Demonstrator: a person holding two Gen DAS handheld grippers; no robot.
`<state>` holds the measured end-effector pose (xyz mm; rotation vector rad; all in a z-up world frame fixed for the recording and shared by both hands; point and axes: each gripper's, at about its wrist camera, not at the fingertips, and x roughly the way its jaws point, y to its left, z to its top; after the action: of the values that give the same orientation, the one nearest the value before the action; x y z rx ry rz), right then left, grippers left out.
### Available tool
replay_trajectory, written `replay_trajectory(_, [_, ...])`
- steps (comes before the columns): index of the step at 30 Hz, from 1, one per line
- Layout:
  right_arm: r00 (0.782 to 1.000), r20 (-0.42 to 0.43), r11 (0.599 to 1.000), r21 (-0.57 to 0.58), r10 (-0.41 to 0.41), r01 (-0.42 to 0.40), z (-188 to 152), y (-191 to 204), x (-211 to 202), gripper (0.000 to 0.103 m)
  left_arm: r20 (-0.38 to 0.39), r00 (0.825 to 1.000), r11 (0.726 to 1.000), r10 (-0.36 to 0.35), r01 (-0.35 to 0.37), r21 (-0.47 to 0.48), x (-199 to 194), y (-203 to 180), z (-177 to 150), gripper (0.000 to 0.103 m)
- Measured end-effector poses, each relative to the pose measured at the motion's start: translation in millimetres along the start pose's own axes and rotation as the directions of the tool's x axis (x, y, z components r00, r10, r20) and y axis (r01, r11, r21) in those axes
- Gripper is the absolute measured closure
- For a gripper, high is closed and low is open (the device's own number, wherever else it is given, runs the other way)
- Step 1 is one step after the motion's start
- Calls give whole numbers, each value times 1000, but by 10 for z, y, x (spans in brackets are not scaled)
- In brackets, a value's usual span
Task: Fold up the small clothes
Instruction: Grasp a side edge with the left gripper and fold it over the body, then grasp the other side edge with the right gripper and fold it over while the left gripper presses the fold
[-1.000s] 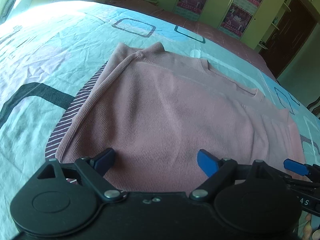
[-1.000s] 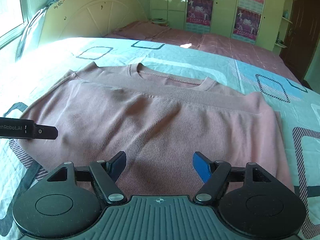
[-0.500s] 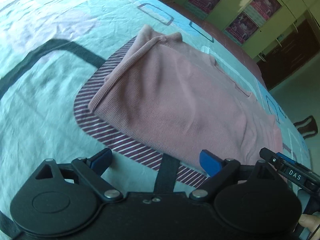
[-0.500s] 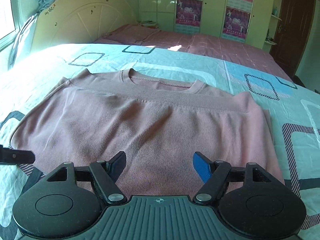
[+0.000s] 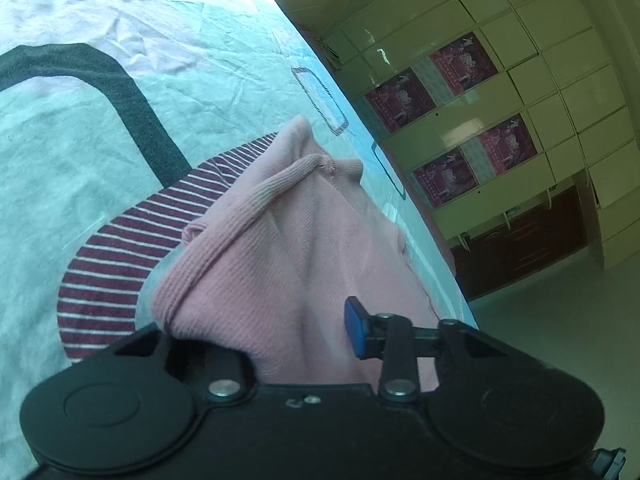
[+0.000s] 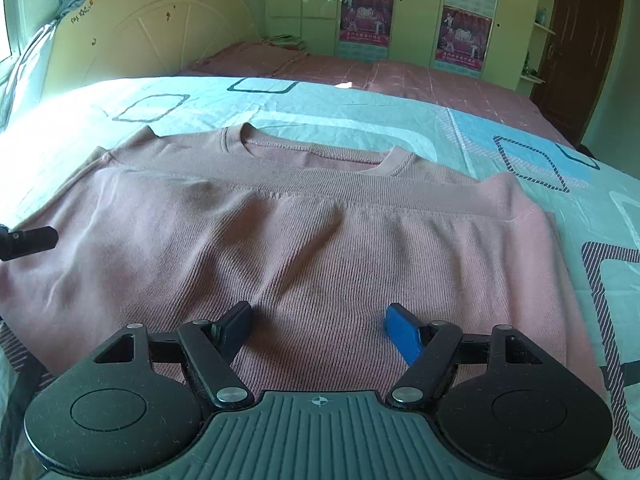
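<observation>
A pink ribbed sweater (image 6: 304,248) lies on the bed, folded in half so its hem band sits just below the neckline. My right gripper (image 6: 316,326) is open, its fingers resting low over the near folded edge at the middle. My left gripper (image 5: 264,332) is at the sweater's left end (image 5: 280,248); the cloth bulges between its jaws and hides the left finger, while the blue right finger pad (image 5: 356,332) stands apart. A tip of the left gripper shows in the right wrist view (image 6: 28,242) at the sweater's left edge.
The bed sheet (image 6: 500,128) is light blue with dark outlined squares and a striped maroon patch (image 5: 120,264) beside the sweater's left end. A cream headboard (image 6: 160,36) stands at the far left, wardrobes with posters (image 6: 464,36) behind, a dark door (image 6: 580,40) at right.
My left gripper has swung round to the sweater's left end and moved in, so the cloth now sits between its jaws. My right gripper has come slightly nearer the sweater.
</observation>
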<state>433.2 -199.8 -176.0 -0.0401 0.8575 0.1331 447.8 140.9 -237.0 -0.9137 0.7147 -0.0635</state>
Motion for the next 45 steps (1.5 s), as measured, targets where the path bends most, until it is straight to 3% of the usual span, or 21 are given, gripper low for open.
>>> replay_trajectory(1, [1000,10,1000,-18,-5,6,-18,20,-1,30,5,1000,1000,2,-2,-16,14,13,11,88])
replay_trajectory(3, [1000,13,999,-33,-2,2,-20,14,-10,30,18,1000,1000,-2,2,-7,3,-30,16,88])
replay_trajectory(7, [999,38,999,22,29,-30,32,-110,-123,30,50,998,984,-40,30,175,-87,-457,1,91])
replay_trajectory(12, [996,63,992,104,62,-68,55,-342,-265,30,40,994,945,-106,88,314,-80,-1012,-42,91])
replay_trajectory(17, [995,77,973,215,67,-82,3,-728,-439,30,-34,982,862,-184,178,474,56,-1667,-282,91])
replay_trajectory(22, [995,89,938,339,36,-64,-143,-1270,-678,30,-170,956,752,-240,294,590,399,-2220,-858,91])
replay_trajectory(25, [996,88,918,393,13,-47,-251,-1584,-815,30,-245,946,690,-212,323,648,640,-2335,-1279,91])
replay_trajectory(29, [996,87,893,447,8,-46,-389,-1905,-950,30,-347,933,601,-98,333,726,888,-2255,-1849,88])
replay_trajectory(31, [995,99,882,466,30,-73,-414,-1994,-1002,30,-339,937,571,-83,323,755,855,-2198,-1999,88])
replay_trajectory(35, [984,131,865,473,116,-165,-333,-2036,-999,30,-372,924,566,-82,351,746,771,-2160,-2105,79])
replay_trajectory(40, [965,141,851,454,223,-263,-138,-1942,-784,30,-449,892,558,-61,403,725,472,-2031,-2090,71])
replay_trajectory(42, [958,136,853,435,254,-288,-83,-1870,-683,30,-445,893,586,-69,397,706,342,-1970,-1969,69])
replay_trajectory(45, [951,113,852,423,289,-309,-37,-1798,-513,30,-370,924,653,-98,340,677,155,-1867,-1676,62])
